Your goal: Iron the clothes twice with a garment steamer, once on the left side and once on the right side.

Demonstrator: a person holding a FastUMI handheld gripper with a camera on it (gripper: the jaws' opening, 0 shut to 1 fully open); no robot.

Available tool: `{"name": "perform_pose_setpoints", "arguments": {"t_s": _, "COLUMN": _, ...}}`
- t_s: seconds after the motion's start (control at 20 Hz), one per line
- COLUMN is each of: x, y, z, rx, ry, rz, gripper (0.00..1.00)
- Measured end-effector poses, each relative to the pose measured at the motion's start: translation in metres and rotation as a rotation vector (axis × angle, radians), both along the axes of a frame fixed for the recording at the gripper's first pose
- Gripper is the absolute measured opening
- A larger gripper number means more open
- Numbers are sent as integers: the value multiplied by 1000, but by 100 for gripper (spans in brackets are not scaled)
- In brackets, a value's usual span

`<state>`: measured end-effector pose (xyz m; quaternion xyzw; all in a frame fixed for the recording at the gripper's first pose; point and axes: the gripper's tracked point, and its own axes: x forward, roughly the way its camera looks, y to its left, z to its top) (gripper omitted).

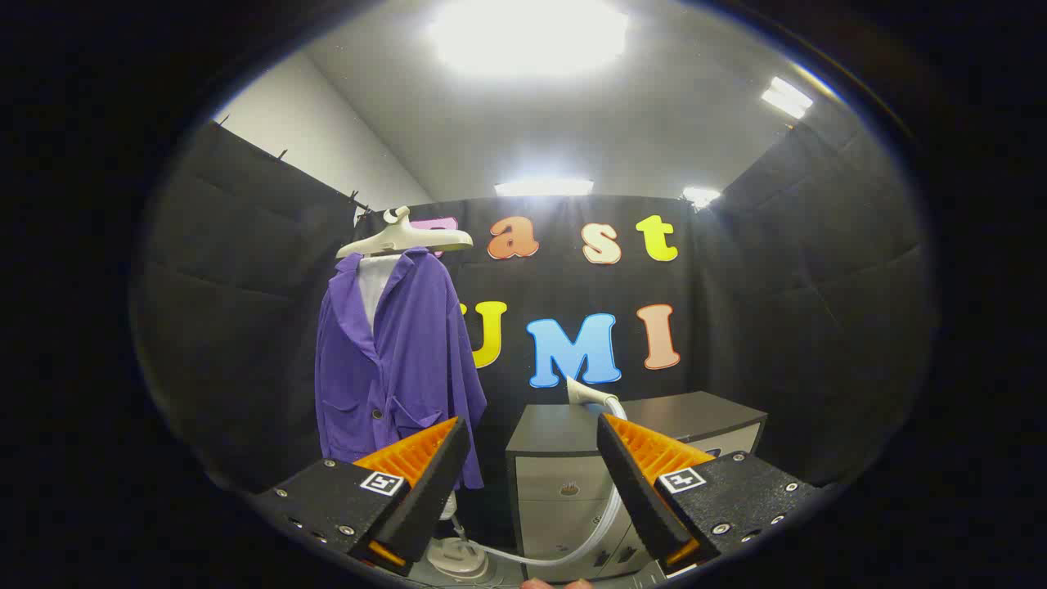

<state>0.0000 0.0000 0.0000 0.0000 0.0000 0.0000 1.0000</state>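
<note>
Now tool (532,438) fingers apart, empty; steamer head (585,393) on cabinet (695,417) beyond; purple coat (397,360) hanging.

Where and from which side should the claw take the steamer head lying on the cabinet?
Probably the steamer head's slim neck, where it meets the hose, approached straight ahead over the cabinet's front edge. It lies just beyond the open claw, whose gap looks wide enough.

no readable text on any object
</note>
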Motion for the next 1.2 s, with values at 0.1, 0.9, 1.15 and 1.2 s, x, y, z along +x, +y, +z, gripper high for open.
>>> {"name": "perform_pose_setpoints", "arguments": {"t_s": 0.1, "x": 0, "y": 0, "z": 0, "rx": -2, "ry": 5, "rz": -2, "gripper": 96}}
{"name": "perform_pose_setpoints", "arguments": {"t_s": 0.9, "x": -6, "y": -7, "z": 9, "rx": -19, "ry": 4, "rz": -74, "gripper": 97}}
{"name": "perform_pose_setpoints", "arguments": {"t_s": 1.15, "x": 14, "y": -22, "z": 14, "rx": -19, "ry": 5, "rz": -107, "gripper": 96}}
{"name": "perform_pose_setpoints", "arguments": {"t_s": 1.2, "x": 21, "y": -26, "z": 16, "rx": -14, "ry": 6, "rz": -115, "gripper": 97}}
